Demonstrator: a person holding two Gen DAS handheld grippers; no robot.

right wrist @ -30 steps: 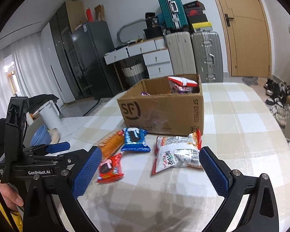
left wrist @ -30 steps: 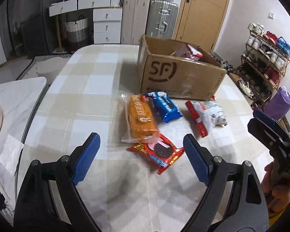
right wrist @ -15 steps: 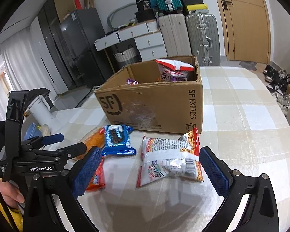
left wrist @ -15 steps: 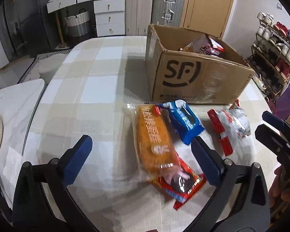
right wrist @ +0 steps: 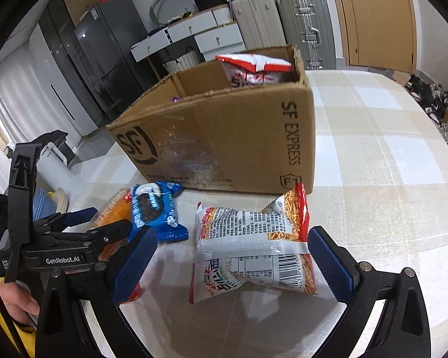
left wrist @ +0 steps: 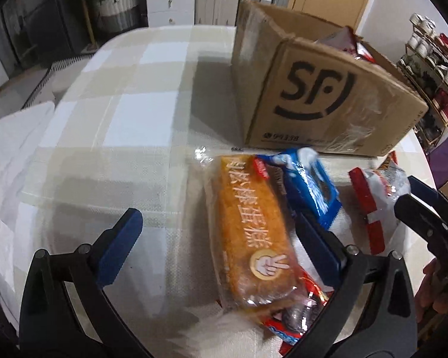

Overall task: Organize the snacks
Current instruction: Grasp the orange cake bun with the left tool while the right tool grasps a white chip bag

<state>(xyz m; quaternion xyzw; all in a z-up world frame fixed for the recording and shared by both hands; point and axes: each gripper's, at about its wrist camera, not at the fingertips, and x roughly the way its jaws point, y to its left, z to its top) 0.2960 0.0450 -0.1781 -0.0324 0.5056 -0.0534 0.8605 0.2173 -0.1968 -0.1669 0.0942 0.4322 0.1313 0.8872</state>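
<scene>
Looking along the left gripper (left wrist: pixel 221 241), both pads stand wide apart and grip nothing; the orange cake pack (left wrist: pixel 251 232) lies between them on the checked table (left wrist: pixel 128 101), its near end overlapping a red cookie packet (left wrist: pixel 298 322). A blue cookie pack (left wrist: pixel 310 185) lies beside it, in front of the cardboard box (left wrist: pixel 319 95). The cake looks soft and light in slippery film, so I would pinch it gently across its narrow middle.

From the right wrist view, the right gripper (right wrist: pixel 236 262) is likewise spread open around nothing, with the noodle bag (right wrist: pixel 254 247) lying between its pads. That bag seems light, crinkly and brittle inside; its middle offers the best hold. Four snacks lie on the table; one box holds at least one more red-and-white bag (right wrist: pixel 251 70).
</scene>
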